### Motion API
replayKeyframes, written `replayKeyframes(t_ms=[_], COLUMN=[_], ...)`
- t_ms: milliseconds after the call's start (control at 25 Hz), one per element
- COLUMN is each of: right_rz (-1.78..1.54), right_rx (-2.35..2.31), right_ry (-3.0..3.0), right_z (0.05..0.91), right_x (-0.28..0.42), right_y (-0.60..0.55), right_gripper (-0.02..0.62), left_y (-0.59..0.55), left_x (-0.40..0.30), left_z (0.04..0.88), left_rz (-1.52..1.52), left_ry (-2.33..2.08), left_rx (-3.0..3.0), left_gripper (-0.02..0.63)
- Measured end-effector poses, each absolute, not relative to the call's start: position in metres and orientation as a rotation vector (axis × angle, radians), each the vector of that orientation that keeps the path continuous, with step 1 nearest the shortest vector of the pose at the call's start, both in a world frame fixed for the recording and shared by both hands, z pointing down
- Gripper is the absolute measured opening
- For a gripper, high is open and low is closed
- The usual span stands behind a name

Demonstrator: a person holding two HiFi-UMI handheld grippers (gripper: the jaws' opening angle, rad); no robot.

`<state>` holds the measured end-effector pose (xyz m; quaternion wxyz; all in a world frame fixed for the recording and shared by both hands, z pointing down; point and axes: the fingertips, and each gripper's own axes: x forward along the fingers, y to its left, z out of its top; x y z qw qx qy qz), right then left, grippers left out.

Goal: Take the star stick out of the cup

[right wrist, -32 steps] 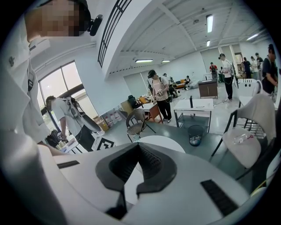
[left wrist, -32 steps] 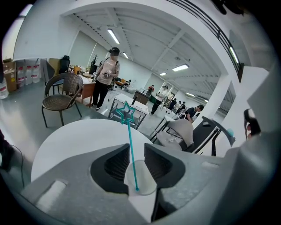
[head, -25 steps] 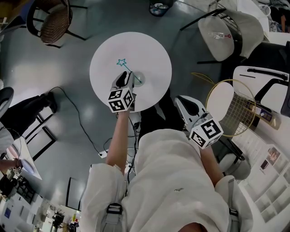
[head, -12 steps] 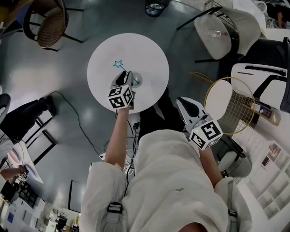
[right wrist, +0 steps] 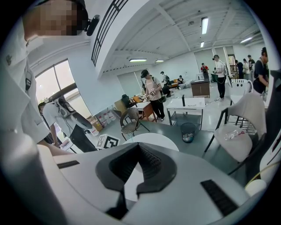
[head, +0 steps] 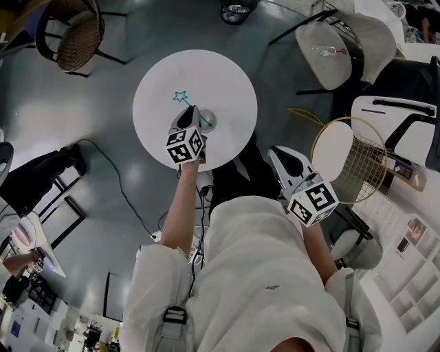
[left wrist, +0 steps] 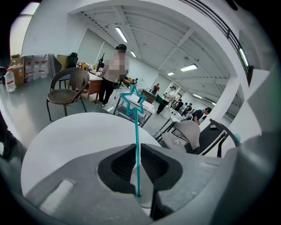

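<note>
A teal star stick (head: 181,97) stands tilted in a small pale cup (head: 207,122) on the round white table (head: 227,79). My left gripper (head: 194,111) is at the cup, over the lower part of the stick. In the left gripper view the stick's shaft (left wrist: 137,145) runs up between the jaws of that gripper (left wrist: 138,147) to the star (left wrist: 133,102). The jaws are closing round it, with a thin gap still showing beside the shaft. The cup (left wrist: 145,195) shows pale below the jaws. My right gripper (head: 276,152) hangs off the table at the person's right, shut (right wrist: 138,147) and empty.
A wicker chair (head: 75,34) stands at the far left and a white chair (head: 344,41) at the far right. A badminton racket (head: 350,161) leans at the right. A bin (head: 237,10) sits beyond the table. A cable (head: 124,185) trails over the grey floor.
My left gripper has moved forward onto the cup, so the lower part of the stick is now covered by it. The right gripper has stayed put.
</note>
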<state>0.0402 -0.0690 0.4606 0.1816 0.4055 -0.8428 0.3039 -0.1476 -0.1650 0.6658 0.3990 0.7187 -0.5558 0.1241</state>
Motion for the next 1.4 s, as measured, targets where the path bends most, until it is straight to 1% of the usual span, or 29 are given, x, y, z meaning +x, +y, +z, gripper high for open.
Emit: replayKeyframes(t_ms=[320, 760, 1040, 1400], right_rz=[0.854, 0.850, 0.835, 0.787], right_rx=[1.137, 1.136, 1.120, 1.019], right_ry=[-2.375, -2.390, -2.436, -2.547], right_z=[0.462, 0.461, 0.457, 0.442], right_x=[0.037, 0.042, 0.053, 0.082], right_y=[-0.068, -0.068, -0.071, -0.077], right_gripper=[0.009, 0.009, 0.009, 0.009], left_y=[-0.170, -0.168, -0.166, -0.142], left_x=[-0.153, -0.149, -0.144, -0.121], left_z=[0.660, 0.647, 0.612, 0.559], left_rz=[0.281, 0.261, 0.239, 0.198], left_ry=[-1.405, -1.415, -1.465, -1.578], left_rx=[1.849, 1.891, 1.947, 1.960], left_gripper=[0.015, 0.014, 0.014, 0.014])
